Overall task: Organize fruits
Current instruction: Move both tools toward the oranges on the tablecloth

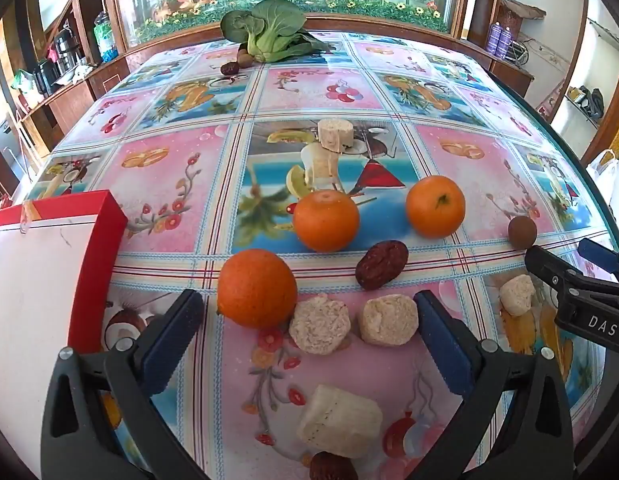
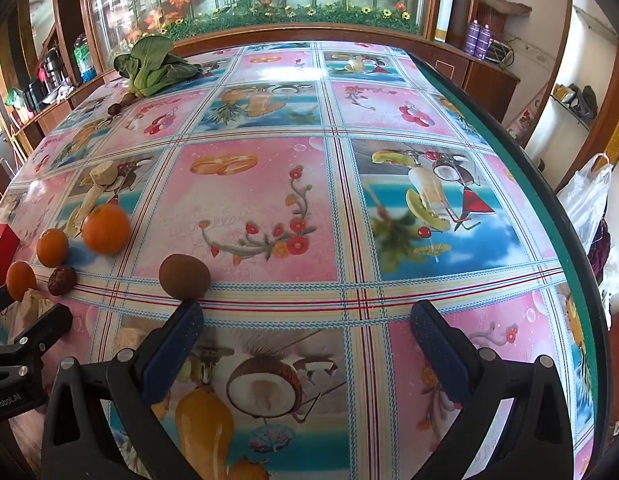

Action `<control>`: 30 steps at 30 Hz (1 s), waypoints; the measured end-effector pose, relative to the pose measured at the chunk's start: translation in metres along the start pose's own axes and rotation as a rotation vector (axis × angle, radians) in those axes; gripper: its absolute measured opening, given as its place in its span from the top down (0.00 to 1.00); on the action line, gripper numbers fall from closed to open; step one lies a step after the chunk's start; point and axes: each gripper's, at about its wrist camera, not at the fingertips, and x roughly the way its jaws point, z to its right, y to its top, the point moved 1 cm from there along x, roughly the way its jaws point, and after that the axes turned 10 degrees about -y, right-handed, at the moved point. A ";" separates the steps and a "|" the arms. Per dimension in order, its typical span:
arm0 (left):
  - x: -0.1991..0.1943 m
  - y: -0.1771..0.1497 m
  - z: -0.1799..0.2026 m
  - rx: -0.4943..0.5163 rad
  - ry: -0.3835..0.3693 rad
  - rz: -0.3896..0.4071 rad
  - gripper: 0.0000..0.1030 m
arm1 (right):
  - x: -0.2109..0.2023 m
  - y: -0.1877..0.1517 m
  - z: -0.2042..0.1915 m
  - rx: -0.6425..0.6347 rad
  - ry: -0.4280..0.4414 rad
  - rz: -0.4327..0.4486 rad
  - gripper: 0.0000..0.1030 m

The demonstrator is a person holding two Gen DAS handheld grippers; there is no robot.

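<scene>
Left gripper [image 1: 309,316]: jaws spread wide, nothing pinched; angled down over the near part of the table, with 1 orange and 2 pale chunks lying between its blue pads.
Right gripper [image 2: 307,322]: jaws spread wide, empty; angled down over bare tablecloth, to the right of the fruit group.
Table [image 2: 565,216]: covered with a glossy cloth printed with fruit and flower squares.
Oranges: 3. Near orange [image 1: 256,289] just inside the left gripper's left pad; middle orange [image 1: 326,221] farther off; right orange [image 1: 435,206] beside it, apart.
Red dates: 1 dark wrinkled date [image 1: 381,264] between the oranges and the pale chunks; another date [image 1: 332,467] at the near edge of the left view, partly cut off.
Pale chunks: 2 round pieces [image 1: 319,325] and [image 1: 388,320] side by side, the left one touching the near orange; 1 larger white piece [image 1: 339,421] nearer; 1 small piece [image 1: 517,294] to the right by the right gripper's tip; 1 upright piece [image 1: 335,134] farther back. Kind of food not clear.
Brown round fruit [image 2: 184,276]: just beyond the right gripper's left pad, not touched.
Red box [image 1: 95,248]: at the left, white inside, nothing seen in it.
Bok choy [image 1: 267,26]: far side of the table, with small brown fruits [image 1: 231,68] beside it.
</scene>
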 end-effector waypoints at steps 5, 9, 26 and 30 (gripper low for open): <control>0.000 0.000 0.000 0.000 0.000 0.000 0.00 | 0.000 0.000 0.000 0.000 0.000 0.000 0.00; 0.000 0.000 0.000 0.000 0.000 -0.001 0.00 | 0.000 0.000 0.000 0.000 0.000 0.000 0.00; -0.039 -0.014 -0.001 -0.032 -0.003 0.072 0.00 | -0.038 0.000 -0.001 -0.032 0.096 0.102 0.01; -0.076 -0.020 -0.008 -0.007 0.065 0.146 0.00 | -0.064 -0.002 -0.003 -0.036 0.142 0.240 0.01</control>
